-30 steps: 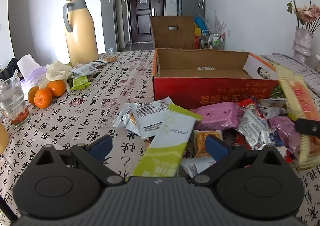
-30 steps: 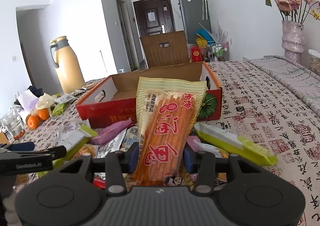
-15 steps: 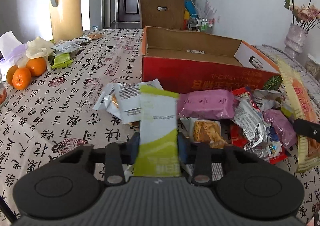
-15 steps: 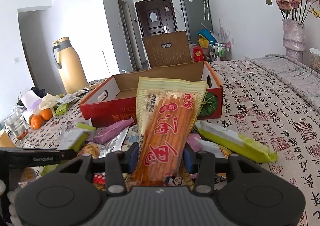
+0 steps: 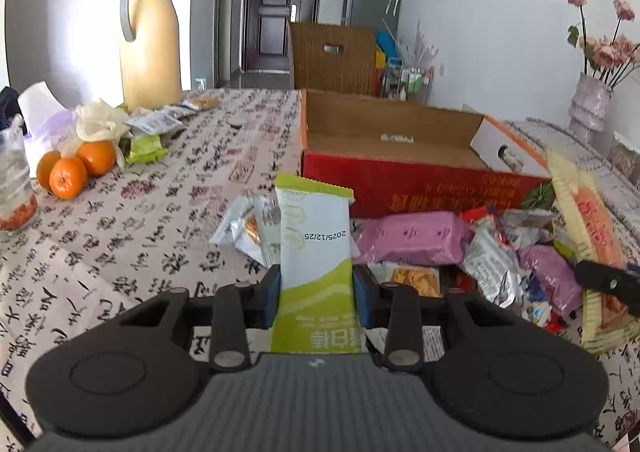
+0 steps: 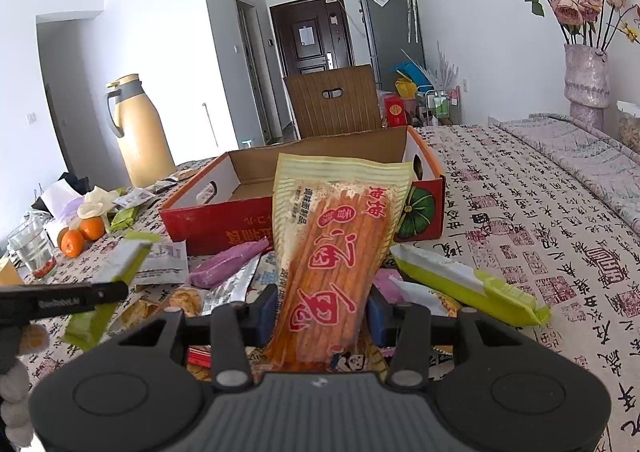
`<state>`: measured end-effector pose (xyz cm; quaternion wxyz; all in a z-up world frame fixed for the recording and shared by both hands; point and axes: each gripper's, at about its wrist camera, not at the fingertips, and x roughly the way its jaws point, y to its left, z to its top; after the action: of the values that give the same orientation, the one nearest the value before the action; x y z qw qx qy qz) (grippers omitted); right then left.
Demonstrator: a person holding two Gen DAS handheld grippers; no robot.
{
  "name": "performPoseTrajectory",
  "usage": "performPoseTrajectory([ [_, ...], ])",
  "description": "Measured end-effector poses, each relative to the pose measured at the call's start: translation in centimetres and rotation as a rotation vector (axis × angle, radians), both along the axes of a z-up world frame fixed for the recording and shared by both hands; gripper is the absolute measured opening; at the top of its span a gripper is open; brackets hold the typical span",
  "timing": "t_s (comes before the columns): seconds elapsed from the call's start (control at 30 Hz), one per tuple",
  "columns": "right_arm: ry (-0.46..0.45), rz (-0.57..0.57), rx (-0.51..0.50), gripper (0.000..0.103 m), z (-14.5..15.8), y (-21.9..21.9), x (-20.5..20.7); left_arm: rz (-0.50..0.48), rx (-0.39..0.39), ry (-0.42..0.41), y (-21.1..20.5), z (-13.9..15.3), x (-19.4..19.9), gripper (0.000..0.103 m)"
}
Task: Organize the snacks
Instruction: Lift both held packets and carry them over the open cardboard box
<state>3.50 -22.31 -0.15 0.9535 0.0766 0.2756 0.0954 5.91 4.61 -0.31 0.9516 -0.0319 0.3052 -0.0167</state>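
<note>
My left gripper (image 5: 316, 294) is shut on a green and white snack bar (image 5: 314, 248) and holds it upright above the pile of snacks (image 5: 460, 252). My right gripper (image 6: 322, 312) is shut on an orange spicy-strip packet (image 6: 336, 248), also raised; that packet shows at the right of the left wrist view (image 5: 588, 236). The open red cardboard box (image 5: 400, 180) lies just behind the pile, and it also shows in the right wrist view (image 6: 224, 220). A pink packet (image 5: 408, 238) lies in the pile.
A yellow thermos (image 5: 150, 40), oranges (image 5: 76, 168), a glass (image 5: 14, 188) and small packets stand at the left. A flower vase (image 5: 592, 104) stands at the right. Another green snack bar (image 6: 464, 284) lies right of the pile. A brown chair back (image 5: 332, 58) rises behind the box.
My left gripper closed on the green and white snack bar and lifted it upright off the pile. My right gripper kept hold of the orange packet and rose slightly.
</note>
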Motion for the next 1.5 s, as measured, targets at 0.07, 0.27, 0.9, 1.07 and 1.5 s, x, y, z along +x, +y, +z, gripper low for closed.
performPoseTrajectory([
  [0.07,-0.003,0.002,-0.002,0.044,0.0,0.1,-0.1,0.007,-0.006,-0.023,0.1,0.7,-0.2,0.037],
  [0.27,-0.020,0.008,-0.005,0.044,0.5,0.3,0.0,0.006,-0.018,-0.089,-0.4,2.8,-0.7,0.037],
  [0.9,-0.124,-0.005,0.014,0.044,4.0,0.6,5.1,-0.022,-0.046,-0.209,-2.6,7.5,3.8,0.037],
  [1.07,-0.146,-0.003,0.003,0.044,4.9,0.8,7.5,-0.026,-0.052,-0.243,-3.3,8.5,5.7,0.037],
  [1.5,-0.177,-0.028,0.021,0.044,7.4,1.4,15.9,-0.032,-0.058,-0.253,-5.3,9.9,13.0,0.037],
])
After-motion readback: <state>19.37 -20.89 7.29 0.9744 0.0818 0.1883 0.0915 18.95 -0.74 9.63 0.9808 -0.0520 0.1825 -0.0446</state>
